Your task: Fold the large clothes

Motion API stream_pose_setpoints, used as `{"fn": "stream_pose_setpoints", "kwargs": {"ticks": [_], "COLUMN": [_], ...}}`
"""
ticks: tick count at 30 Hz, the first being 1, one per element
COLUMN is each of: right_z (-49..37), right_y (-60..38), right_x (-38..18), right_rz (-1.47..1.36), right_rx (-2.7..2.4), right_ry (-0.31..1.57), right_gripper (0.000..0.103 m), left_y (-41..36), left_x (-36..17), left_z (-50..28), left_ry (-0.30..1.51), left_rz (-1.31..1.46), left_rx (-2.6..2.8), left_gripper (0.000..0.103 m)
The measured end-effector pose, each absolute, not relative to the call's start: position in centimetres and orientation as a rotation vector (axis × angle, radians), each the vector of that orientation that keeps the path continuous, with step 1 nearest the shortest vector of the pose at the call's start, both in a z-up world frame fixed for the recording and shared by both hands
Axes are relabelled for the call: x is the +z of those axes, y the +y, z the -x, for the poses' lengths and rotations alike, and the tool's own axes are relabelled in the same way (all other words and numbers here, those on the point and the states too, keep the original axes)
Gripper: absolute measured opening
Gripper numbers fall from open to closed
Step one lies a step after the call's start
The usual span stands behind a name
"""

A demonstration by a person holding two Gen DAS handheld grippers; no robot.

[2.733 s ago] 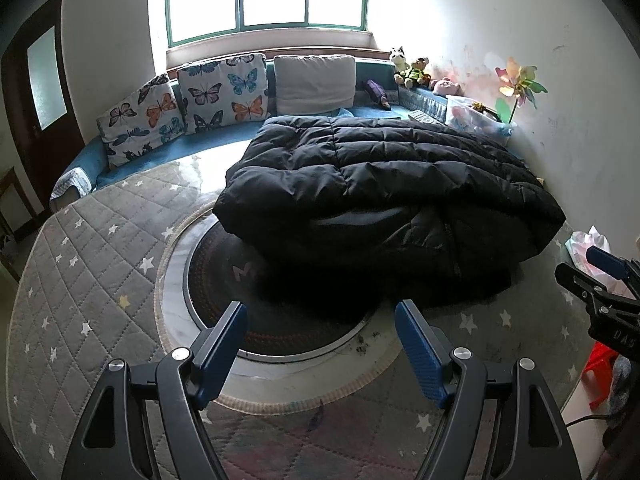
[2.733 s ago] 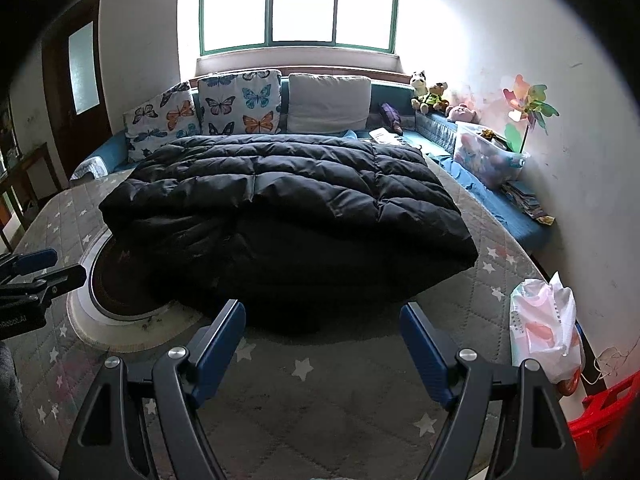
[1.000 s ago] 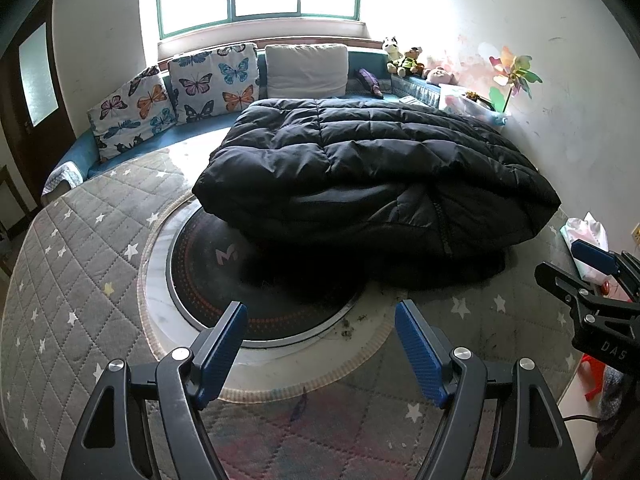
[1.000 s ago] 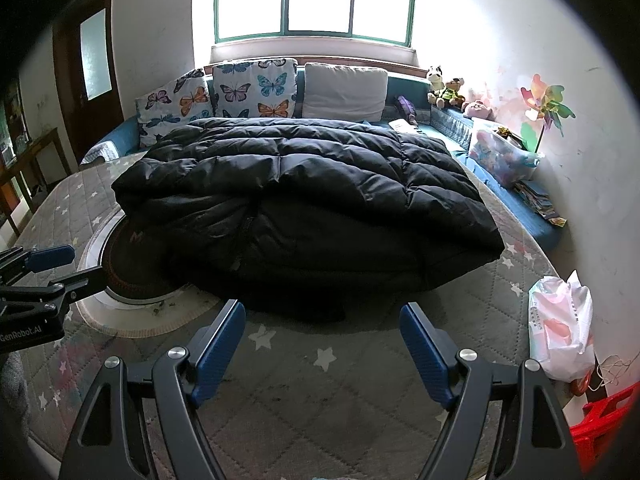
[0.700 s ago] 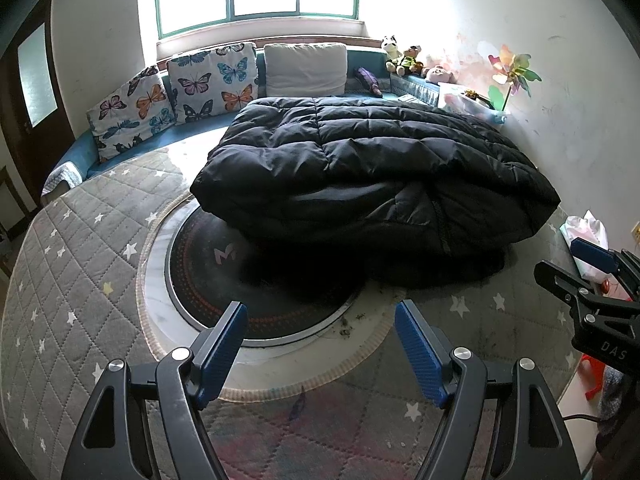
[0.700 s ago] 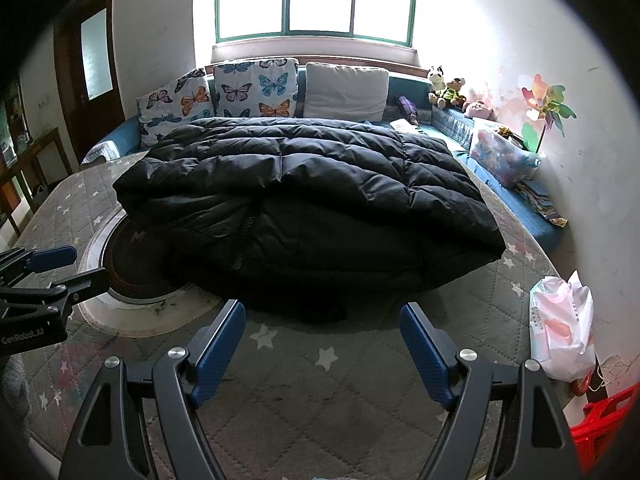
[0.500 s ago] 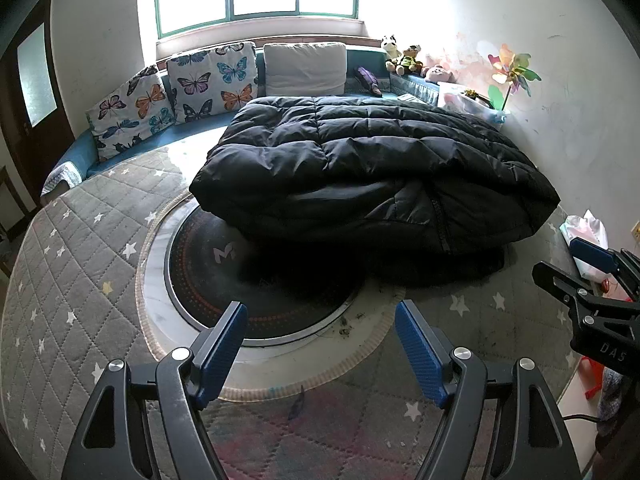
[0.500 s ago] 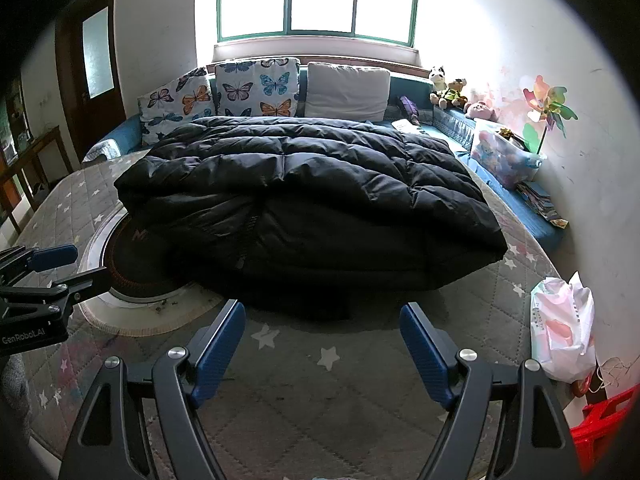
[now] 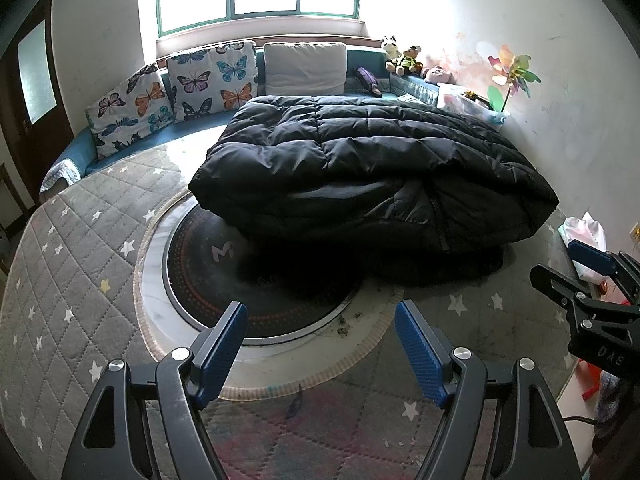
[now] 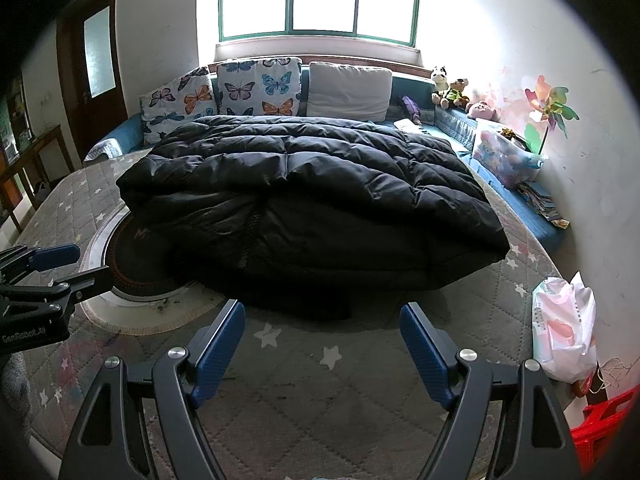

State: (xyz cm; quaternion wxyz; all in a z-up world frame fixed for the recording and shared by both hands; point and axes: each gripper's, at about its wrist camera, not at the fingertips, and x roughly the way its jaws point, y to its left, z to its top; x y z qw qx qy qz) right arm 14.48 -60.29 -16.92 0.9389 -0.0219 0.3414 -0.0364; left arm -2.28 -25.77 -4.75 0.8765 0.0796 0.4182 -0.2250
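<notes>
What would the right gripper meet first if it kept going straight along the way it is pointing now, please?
Probably the grey star-patterned mat just short of the black padded coat; the open right gripper holds nothing, though depth is unclear.

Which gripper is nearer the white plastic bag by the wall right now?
Right. The right gripper hovers open just left of the white plastic bag; the left gripper, also open, sits farther left, over the round dark mat.

both the left gripper (image 9: 320,344) and the right gripper (image 10: 322,344) have black triangular-cutout arms, silver screws and ribbed blue pads (image 9: 416,354); white lettering marks their bodies.
</notes>
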Motion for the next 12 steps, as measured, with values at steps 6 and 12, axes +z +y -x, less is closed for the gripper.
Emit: {"fn": "stream_pose_setpoints", "kwargs": {"ticks": [6,12], "right_z": [-14.52,-14.52], "right_y": [-60.23,-60.12], "right_x": [-16.95,-17.01], "right_rz": [0.048,0.049], "right_rx": [-0.073,-0.071], "right_ry": [0.697,0.699], "right_gripper": [0.087,0.087], "left_y": [-25.72,-26.02], "left_x": [-4.74,-4.73], "left_z": [2.28,2.42], "left_ry": [0.868,0.865], "left_rz": [-0.167,-0.177], "left_rx": [-0.465,-0.487], "left_gripper": [0.081,0.081]}}
